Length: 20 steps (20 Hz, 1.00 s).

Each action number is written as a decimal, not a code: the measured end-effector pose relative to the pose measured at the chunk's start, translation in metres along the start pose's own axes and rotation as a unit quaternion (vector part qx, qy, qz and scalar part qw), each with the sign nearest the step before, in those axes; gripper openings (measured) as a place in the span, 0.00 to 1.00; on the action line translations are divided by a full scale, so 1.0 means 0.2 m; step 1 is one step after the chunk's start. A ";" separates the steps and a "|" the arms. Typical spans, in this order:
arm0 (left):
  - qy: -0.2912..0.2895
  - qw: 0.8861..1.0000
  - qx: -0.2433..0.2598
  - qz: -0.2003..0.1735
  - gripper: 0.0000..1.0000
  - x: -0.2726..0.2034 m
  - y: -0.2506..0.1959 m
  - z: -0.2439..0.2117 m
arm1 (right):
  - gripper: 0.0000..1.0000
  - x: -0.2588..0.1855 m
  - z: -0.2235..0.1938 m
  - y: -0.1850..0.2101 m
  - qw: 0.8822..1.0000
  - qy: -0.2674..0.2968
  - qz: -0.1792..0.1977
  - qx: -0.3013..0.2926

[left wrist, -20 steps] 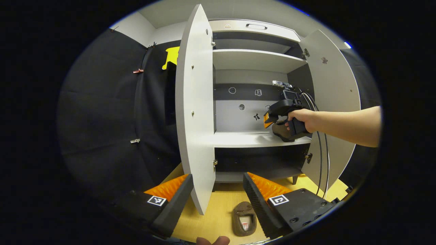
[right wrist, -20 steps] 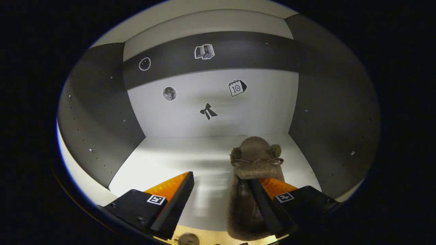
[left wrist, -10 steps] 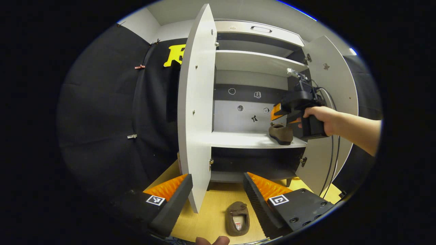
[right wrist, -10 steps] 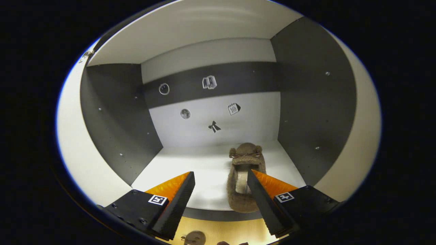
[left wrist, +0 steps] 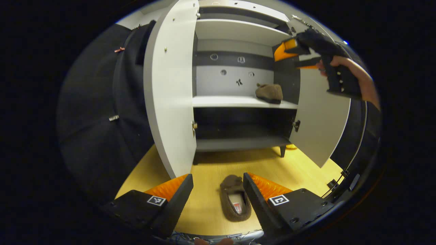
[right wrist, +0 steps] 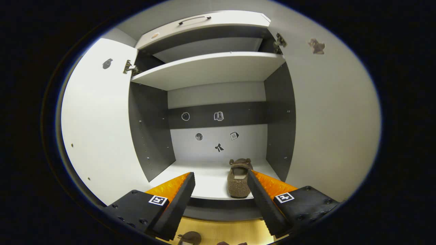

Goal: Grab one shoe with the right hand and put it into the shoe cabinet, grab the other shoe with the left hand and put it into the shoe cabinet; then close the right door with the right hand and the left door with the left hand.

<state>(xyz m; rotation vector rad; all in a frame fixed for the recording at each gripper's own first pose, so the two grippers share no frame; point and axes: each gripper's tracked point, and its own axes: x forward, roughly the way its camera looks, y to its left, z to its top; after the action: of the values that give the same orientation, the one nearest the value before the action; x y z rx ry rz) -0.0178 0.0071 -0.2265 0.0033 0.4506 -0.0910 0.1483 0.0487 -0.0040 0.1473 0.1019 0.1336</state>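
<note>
Left gripper view: left tongs [left wrist: 218, 190] spread wide, tilted down over the floor [left wrist: 306, 170], second shoe [left wrist: 235, 202] lying between the fingers, not touched. Right tongs [left wrist: 289, 56] raised high by the right door [left wrist: 320, 115], hand [left wrist: 354, 76] on the grip, holding nothing.
Right gripper view: right tongs [right wrist: 219, 194] wide, facing the shoe cabinet [right wrist: 211, 68]; first shoe [right wrist: 239, 177] on the middle shelf, right side, toe inward

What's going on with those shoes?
Both claws open, empty. One shoe on cabinet shelf; other shoe on floor beneath left claw. Doors open; nothing blocking.
</note>
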 end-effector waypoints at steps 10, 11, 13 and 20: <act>0.112 0.993 -0.014 -0.028 0.75 0.55 -0.03 -0.56 | 0.99 -0.47 -0.07 -0.05 0.999 -0.002 -0.007 -0.037; 0.113 0.993 -0.011 -0.030 0.75 0.60 -0.04 -0.59 | 0.99 -0.48 -0.09 -0.07 0.999 0.003 -0.010 -0.036; 0.117 0.993 -0.007 -0.033 0.74 0.69 -0.05 -0.63 | 0.99 -0.54 -0.11 -0.12 0.999 0.013 -0.018 -0.039; 0.095 0.994 0.022 -0.045 0.59 0.92 -0.11 -0.69 | 0.99 -0.63 -0.16 -0.30 0.996 0.035 -0.057 -0.066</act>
<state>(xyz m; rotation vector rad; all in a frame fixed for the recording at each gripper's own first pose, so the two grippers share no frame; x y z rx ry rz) 0.0862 -0.0273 -0.4298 0.0355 0.6396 -0.1902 0.0286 -0.0230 -0.0338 0.0046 0.1715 0.0311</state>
